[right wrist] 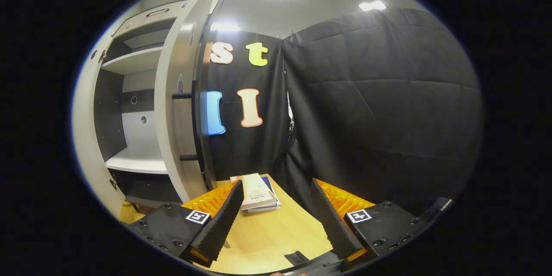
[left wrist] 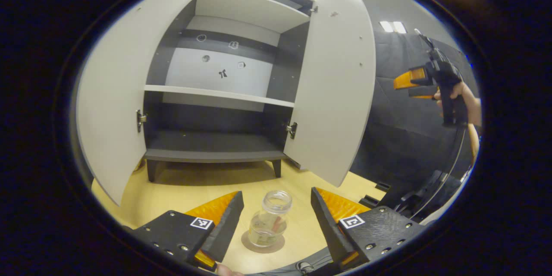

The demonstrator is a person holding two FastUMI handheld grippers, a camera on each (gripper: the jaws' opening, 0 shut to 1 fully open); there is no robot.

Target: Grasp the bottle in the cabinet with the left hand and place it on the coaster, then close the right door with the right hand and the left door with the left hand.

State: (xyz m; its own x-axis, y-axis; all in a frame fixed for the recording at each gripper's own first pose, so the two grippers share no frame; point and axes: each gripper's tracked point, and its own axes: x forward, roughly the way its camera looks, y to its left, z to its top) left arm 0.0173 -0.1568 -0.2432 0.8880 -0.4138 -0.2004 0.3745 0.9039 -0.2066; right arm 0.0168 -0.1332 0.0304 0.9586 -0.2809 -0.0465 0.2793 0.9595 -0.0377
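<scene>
Left gripper view: left tongs wide, seemingly clear around bottle on coaster.

This is a staged recording booth, not a lived-in home. Black quilted cloth hangs as walls on every side, pinned up at the top and meeting in a loose seam. A small cabinet stands on a pale wooden worktop with both doors open and its shelves bare, and small printed markers are stuck to its back panel. Square coded tags sit on the tongs. Flat ceiling light panels glow overhead. A short stack of books lies by the cloth, and cables trail down at the worktop's edge.
</scene>
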